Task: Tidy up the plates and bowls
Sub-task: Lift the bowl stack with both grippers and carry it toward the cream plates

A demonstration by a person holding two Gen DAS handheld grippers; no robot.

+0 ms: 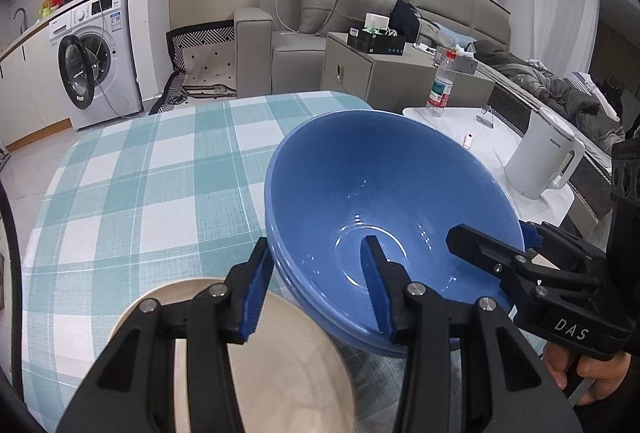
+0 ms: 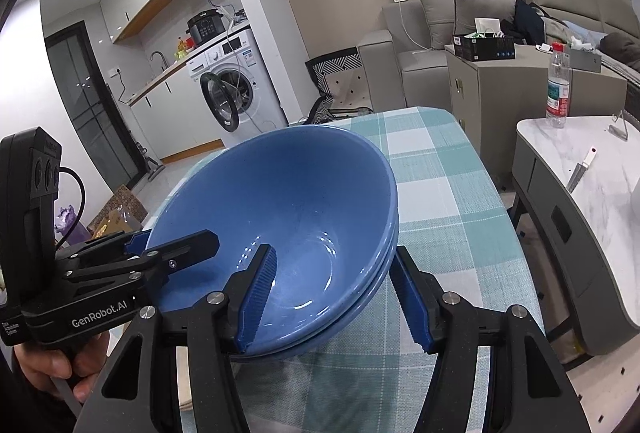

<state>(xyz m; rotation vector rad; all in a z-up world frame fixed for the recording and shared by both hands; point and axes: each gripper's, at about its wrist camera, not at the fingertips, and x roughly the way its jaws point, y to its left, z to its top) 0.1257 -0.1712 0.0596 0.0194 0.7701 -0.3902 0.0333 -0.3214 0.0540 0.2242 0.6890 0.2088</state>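
A stack of blue bowls stands on the checked tablecloth; it also shows in the right wrist view. My left gripper straddles the stack's left rim, one finger inside the top bowl, one outside, jaws open and not pressing. My right gripper straddles the right rim the same way, jaws open. Each gripper shows in the other's view: the right one, the left one. A beige plate lies under my left gripper, beside the stack.
A white side table stands to the right with a kettle, a water bottle and a small knife. A sofa and a cabinet stand behind; a washing machine is at the far left.
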